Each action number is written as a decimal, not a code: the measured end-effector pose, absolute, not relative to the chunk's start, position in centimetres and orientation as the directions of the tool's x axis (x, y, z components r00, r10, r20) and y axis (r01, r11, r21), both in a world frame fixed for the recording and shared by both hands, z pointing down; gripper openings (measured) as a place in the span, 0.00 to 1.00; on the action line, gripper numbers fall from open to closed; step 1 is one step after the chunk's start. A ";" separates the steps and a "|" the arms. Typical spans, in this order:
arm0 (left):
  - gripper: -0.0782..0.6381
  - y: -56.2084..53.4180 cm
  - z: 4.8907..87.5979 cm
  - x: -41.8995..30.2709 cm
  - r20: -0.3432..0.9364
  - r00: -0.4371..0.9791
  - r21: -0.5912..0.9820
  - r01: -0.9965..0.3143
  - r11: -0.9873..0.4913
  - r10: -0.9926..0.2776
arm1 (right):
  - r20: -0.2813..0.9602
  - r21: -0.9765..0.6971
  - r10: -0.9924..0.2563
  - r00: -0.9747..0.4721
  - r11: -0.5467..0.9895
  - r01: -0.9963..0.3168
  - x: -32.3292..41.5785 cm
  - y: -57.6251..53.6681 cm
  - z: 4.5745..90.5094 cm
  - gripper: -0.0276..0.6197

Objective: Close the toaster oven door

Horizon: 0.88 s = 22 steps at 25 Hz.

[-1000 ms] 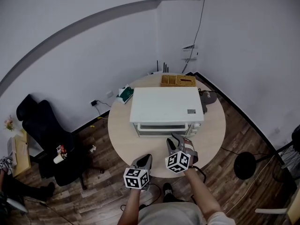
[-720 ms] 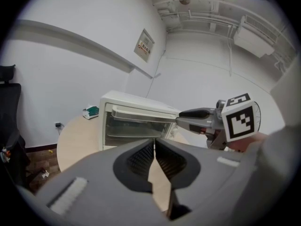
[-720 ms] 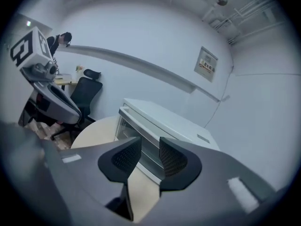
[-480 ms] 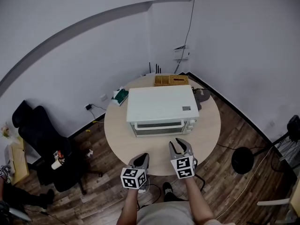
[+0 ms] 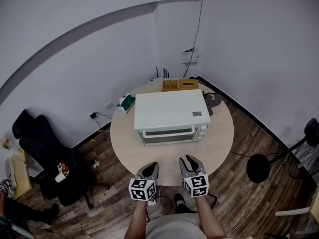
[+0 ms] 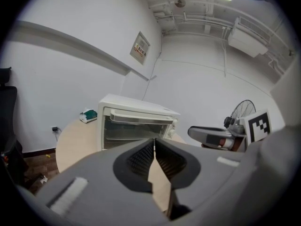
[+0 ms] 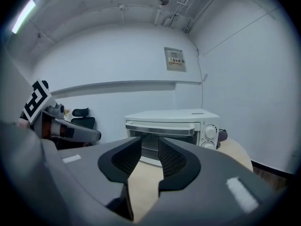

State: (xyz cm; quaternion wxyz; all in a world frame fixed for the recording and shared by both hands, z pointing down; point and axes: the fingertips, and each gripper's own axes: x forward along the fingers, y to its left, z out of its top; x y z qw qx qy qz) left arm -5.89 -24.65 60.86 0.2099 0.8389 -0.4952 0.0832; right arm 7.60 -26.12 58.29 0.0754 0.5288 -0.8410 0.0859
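Observation:
A white toaster oven (image 5: 169,116) stands in the middle of a round wooden table (image 5: 124,148), and its glass door (image 5: 167,133) lies flat against the front with the handle along the top. Both grippers hover at the table's near edge, well apart from the oven. My left gripper (image 5: 149,169) has its jaws pressed together on nothing. My right gripper (image 5: 189,161) holds a narrow empty gap between its jaws. The left gripper view frames the oven (image 6: 136,124) beyond the left gripper (image 6: 154,143). The right gripper view shows the oven (image 7: 171,126) past the right gripper (image 7: 149,144).
Behind the oven sits a wooden box (image 5: 180,84); a green packet (image 5: 127,101) lies at the back left and a dark object (image 5: 213,98) at the right. A black office chair (image 5: 42,143) stands left of the table, a round-based stand (image 5: 259,168) on the right floor.
My right gripper has drawn back from the oven's front to the table's near edge. The left gripper has barely moved. The oven door looks the same.

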 end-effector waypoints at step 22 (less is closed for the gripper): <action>0.20 -27.7 60.5 -3.6 0.355 0.477 0.235 -0.878 -0.417 -0.804 | 0.196 -0.112 -0.844 -0.498 0.486 -0.867 8.5 -28.6 58.7 0.04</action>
